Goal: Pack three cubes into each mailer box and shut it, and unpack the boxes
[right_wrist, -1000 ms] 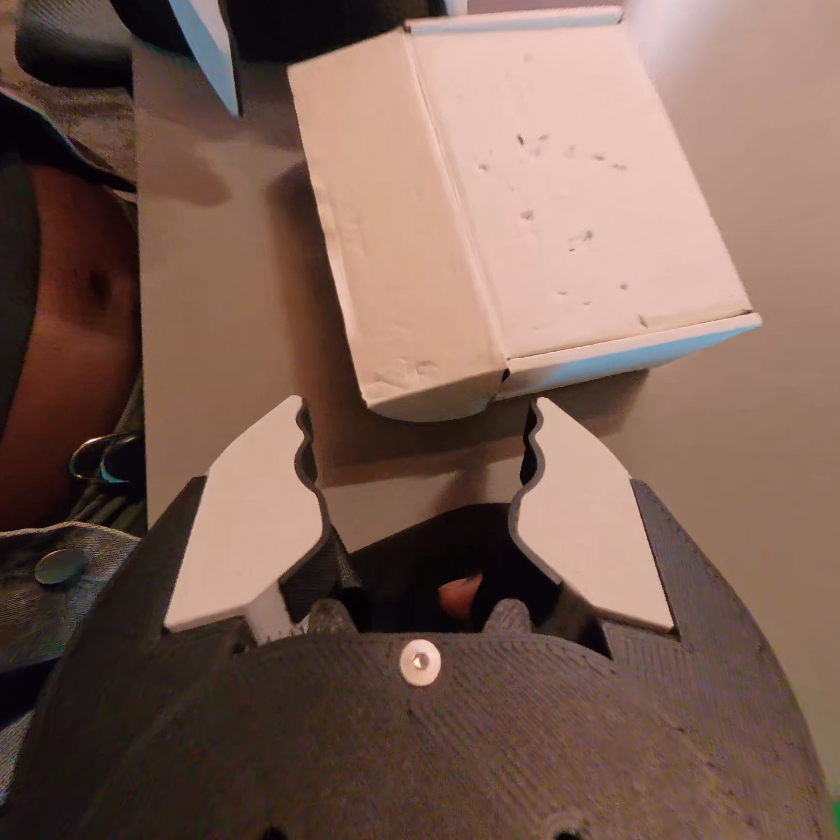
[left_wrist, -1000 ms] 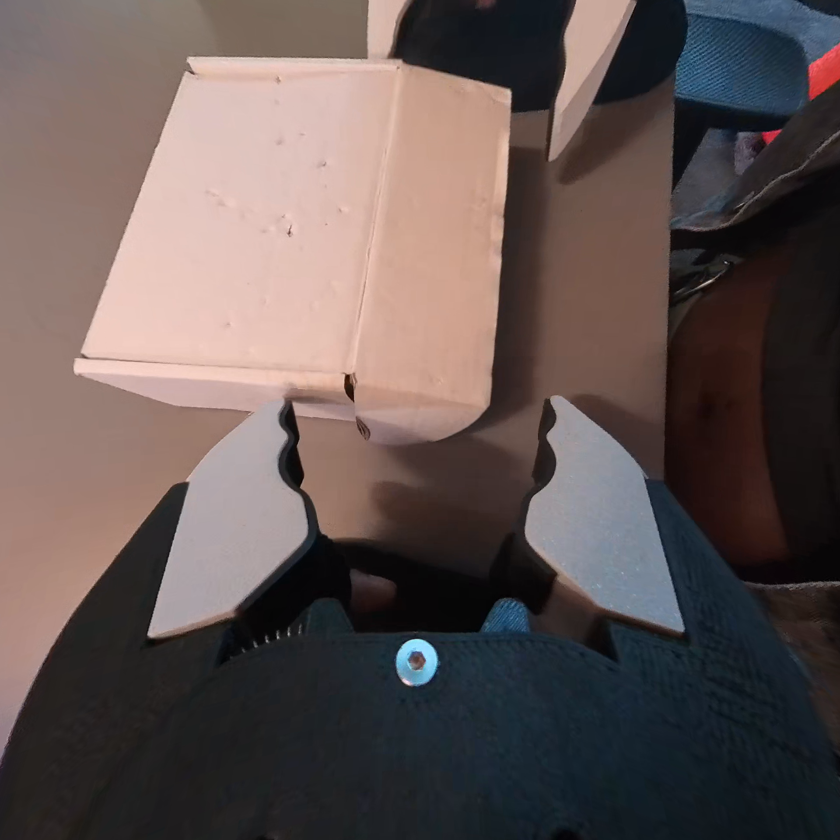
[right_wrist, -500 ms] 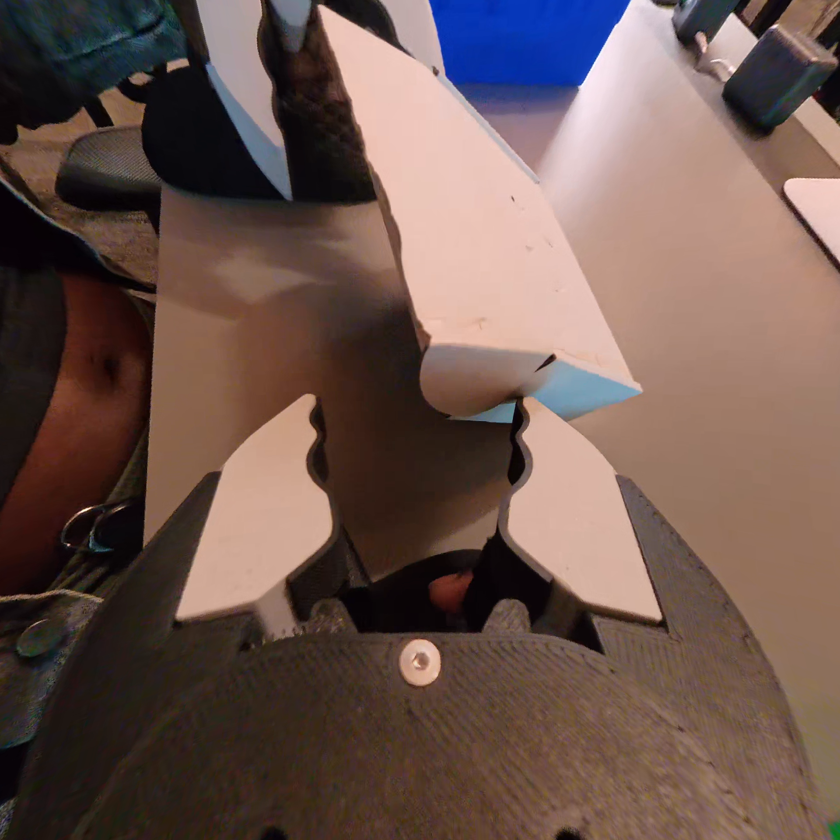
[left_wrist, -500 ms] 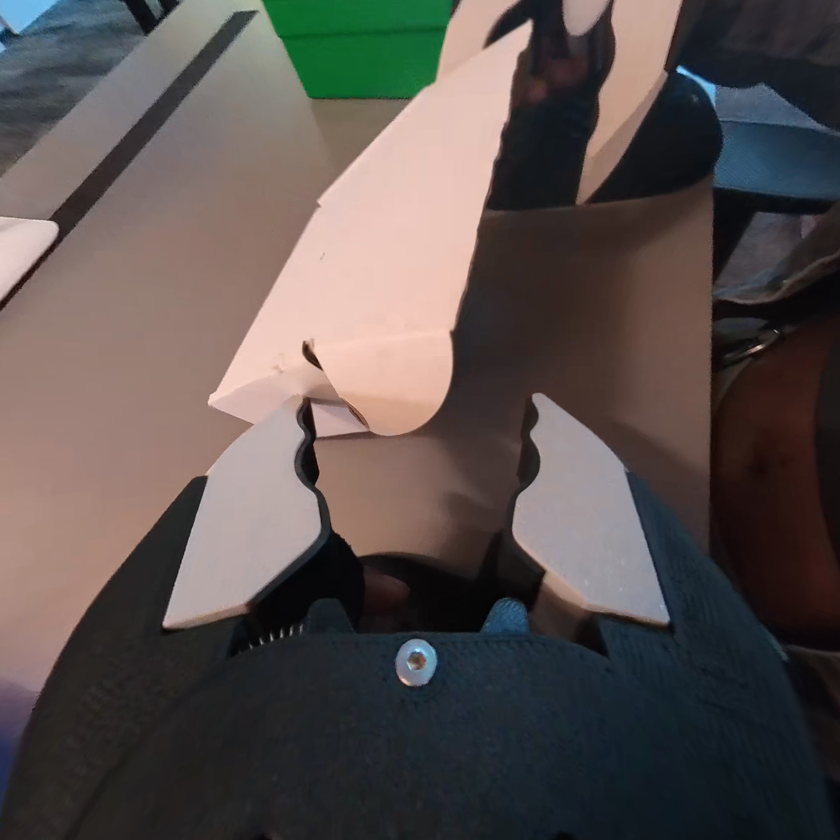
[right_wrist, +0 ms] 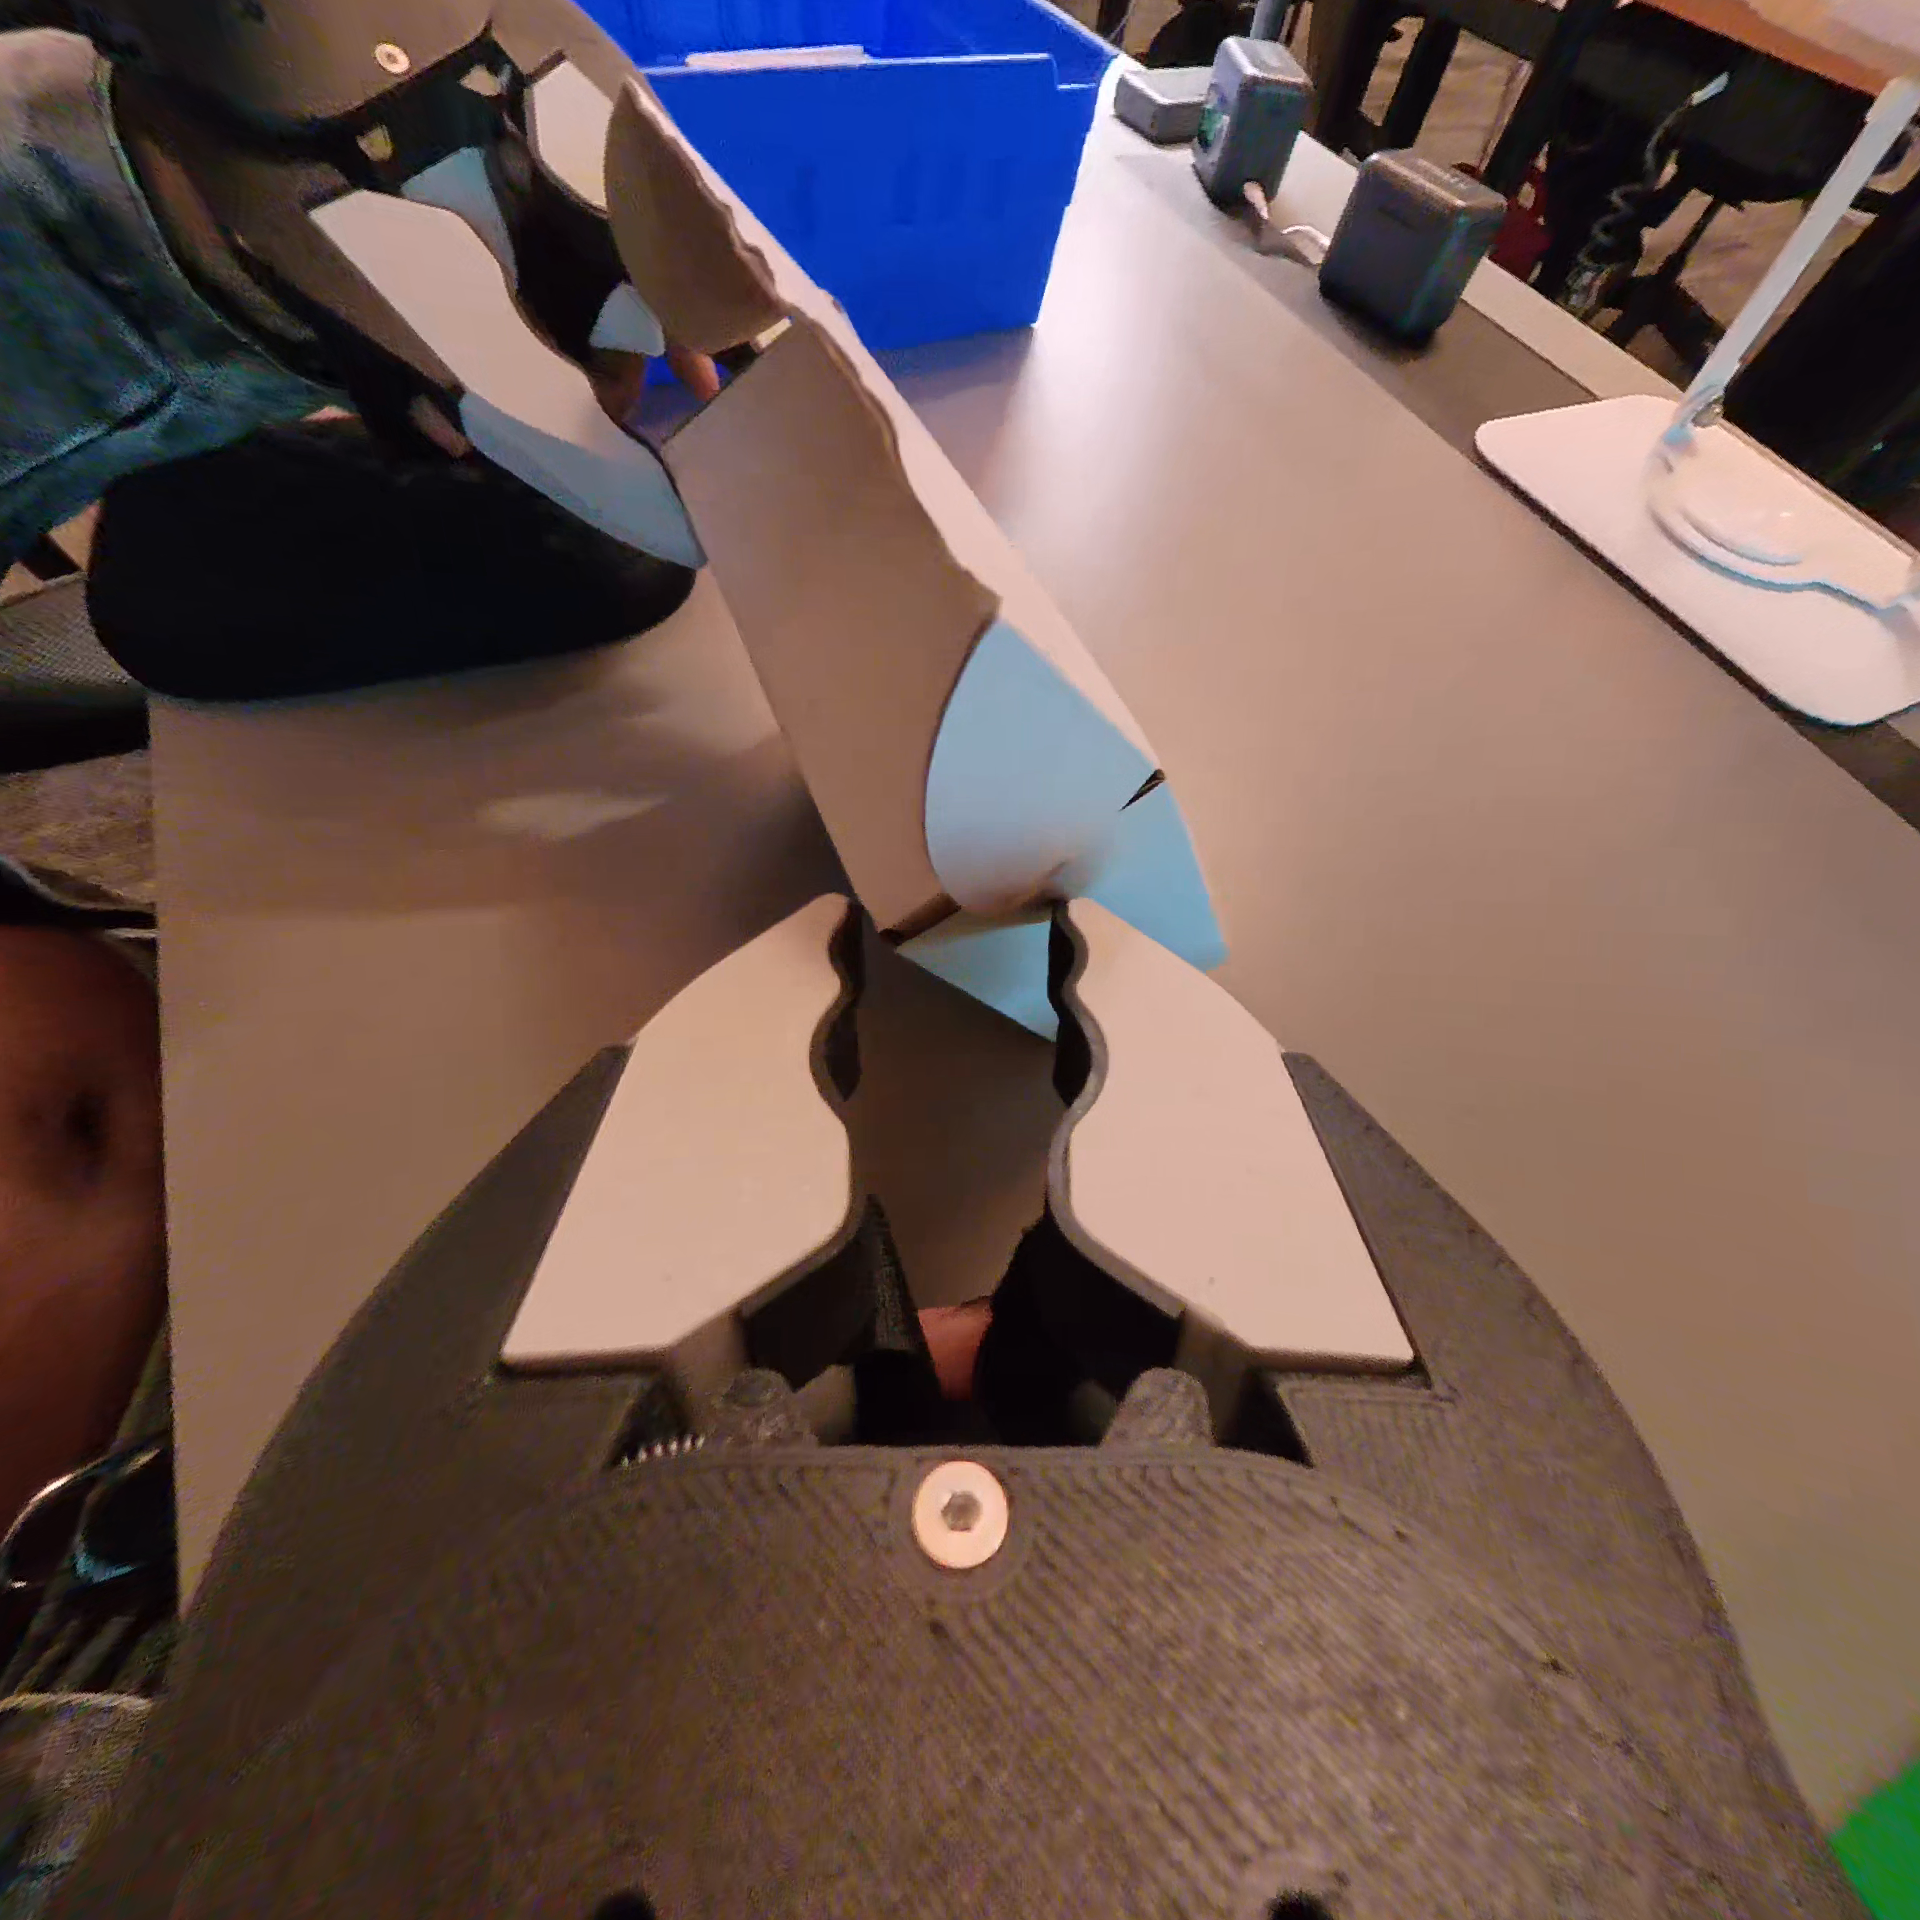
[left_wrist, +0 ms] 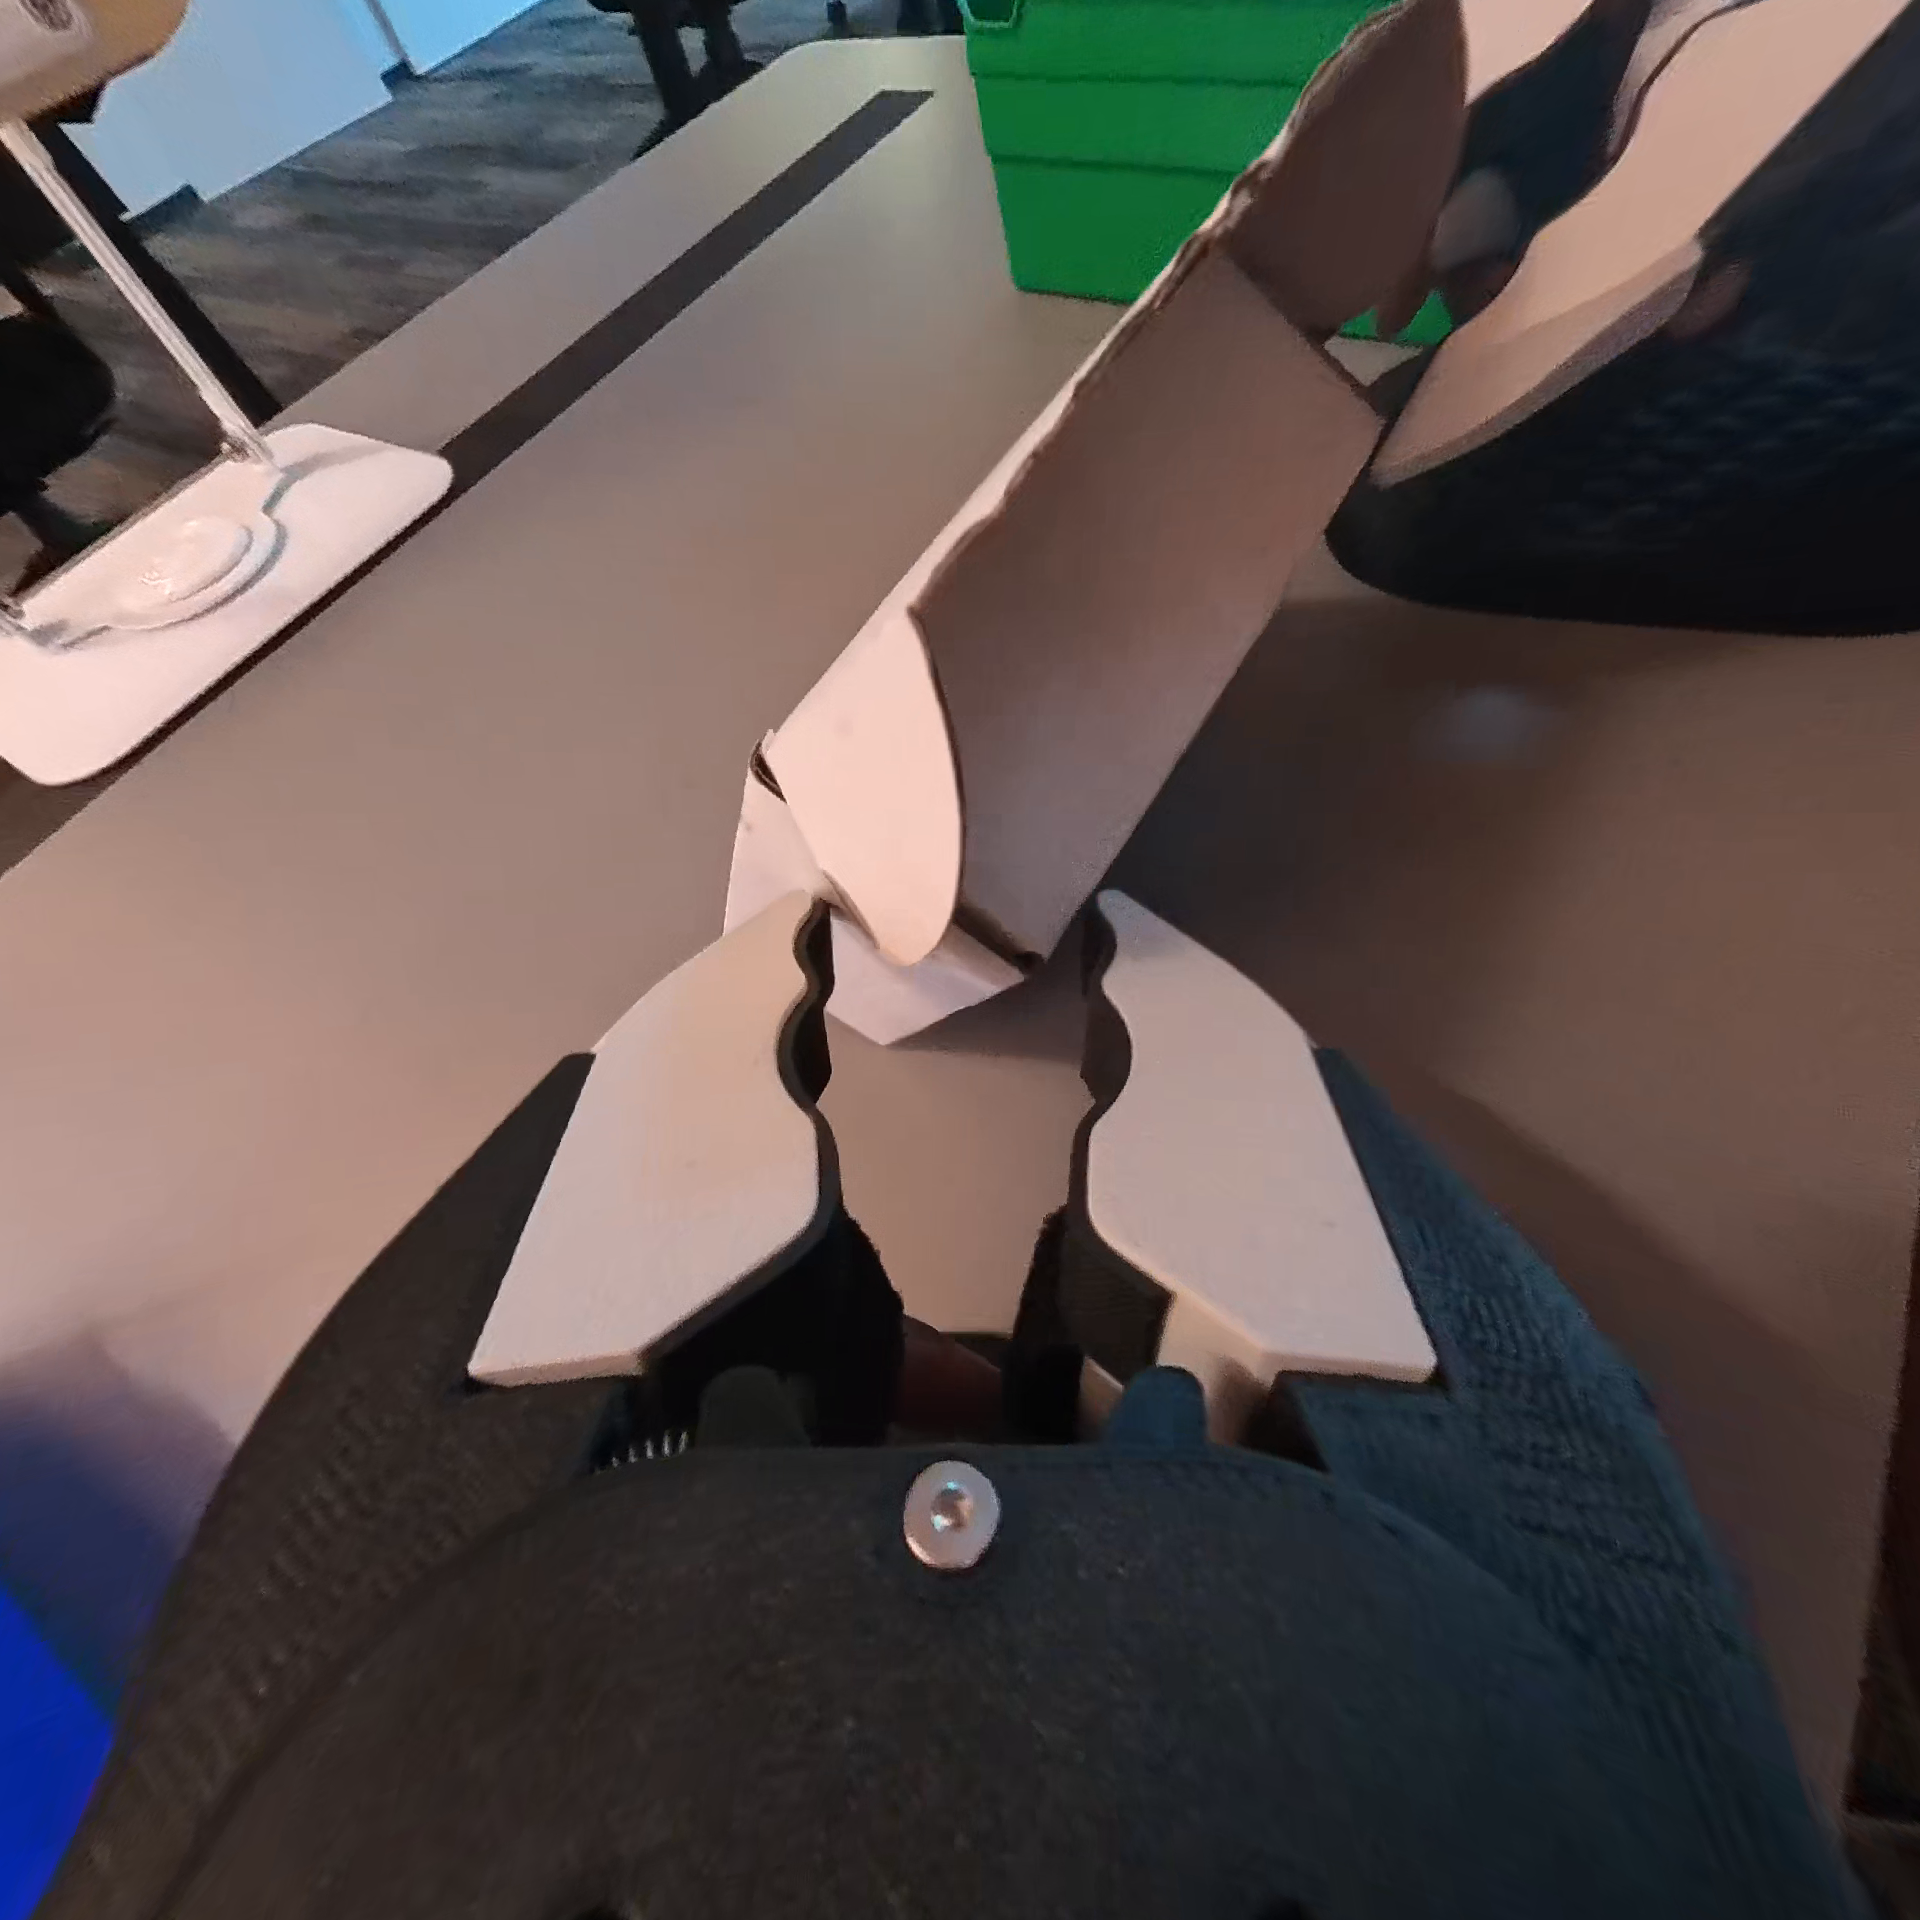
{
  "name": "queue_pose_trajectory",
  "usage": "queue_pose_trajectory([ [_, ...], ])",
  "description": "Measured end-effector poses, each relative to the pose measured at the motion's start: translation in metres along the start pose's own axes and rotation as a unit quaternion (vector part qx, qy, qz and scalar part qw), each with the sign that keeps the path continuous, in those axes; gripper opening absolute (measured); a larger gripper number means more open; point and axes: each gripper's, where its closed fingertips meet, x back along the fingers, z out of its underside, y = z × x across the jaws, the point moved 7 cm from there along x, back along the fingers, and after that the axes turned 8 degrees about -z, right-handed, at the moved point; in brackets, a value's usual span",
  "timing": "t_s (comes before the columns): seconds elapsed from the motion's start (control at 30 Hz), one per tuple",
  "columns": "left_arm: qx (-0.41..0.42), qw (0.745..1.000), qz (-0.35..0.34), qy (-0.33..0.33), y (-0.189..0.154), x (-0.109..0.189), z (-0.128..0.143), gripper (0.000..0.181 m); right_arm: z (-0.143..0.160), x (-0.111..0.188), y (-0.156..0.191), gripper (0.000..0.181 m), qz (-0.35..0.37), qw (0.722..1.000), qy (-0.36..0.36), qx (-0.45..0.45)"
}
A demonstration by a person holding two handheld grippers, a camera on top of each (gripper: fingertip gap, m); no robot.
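Observation:
A white cardboard mailer box (left_wrist: 1091, 623) is held off the grey table (left_wrist: 416, 831), tilted on edge between my two grippers. My left gripper (left_wrist: 951, 920) is shut on the box's near corner flap. My right gripper (right_wrist: 954, 914) is shut on the opposite end of the box (right_wrist: 852, 623). Each gripper also shows at the far end of the box in the other's view: the right one in the left wrist view (left_wrist: 1455, 239), the left one in the right wrist view (right_wrist: 582, 312). The box looks closed and its contents are hidden. No cubes are in view.
A green bin (left_wrist: 1122, 156) stands behind the box in the left wrist view, a blue bin (right_wrist: 883, 177) in the right wrist view. A white stand base (right_wrist: 1714, 551) and dark grey devices (right_wrist: 1403, 249) sit further back. A person sits at the table's edge (right_wrist: 73, 1143).
The box lay flat on the table with both grippers open beside its front corners. Both grippers have closed on its ends and the box has come up, tilted on edge.

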Motion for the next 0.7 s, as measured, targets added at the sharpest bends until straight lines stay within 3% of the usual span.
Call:
queue_pose_trajectory([
  [0.03, 0.008, 1.000, 0.001, 0.002, -0.001, 0.002, -0.001, 0.045, -0.001, 0.001, 0.001, 0.034, -0.006, 1.000, -0.001, -0.006],
  [0.3, 0.068, 0.997, 0.026, 0.026, -0.005, 0.012, -0.005, 0.040, -0.003, 0.005, 0.002, 0.031, -0.024, 0.999, 0.003, -0.045],
  [0.5, 0.045, 0.999, 0.015, 0.008, -0.006, 0.005, 0.002, 0.051, 0.001, 0.004, 0.000, 0.035, -0.016, 0.999, -0.006, -0.033],
  [0.6, 0.010, 0.997, -0.018, -0.068, -0.006, 0.014, -0.002, 0.063, 0.000, 0.009, 0.002, 0.053, 0.030, 0.999, -0.007, 0.030],
  [0.7, -0.050, 0.985, -0.081, -0.146, -0.006, 0.024, -0.007, 0.064, -0.005, 0.012, 0.009, 0.053, 0.090, 0.988, -0.019, 0.123],
])
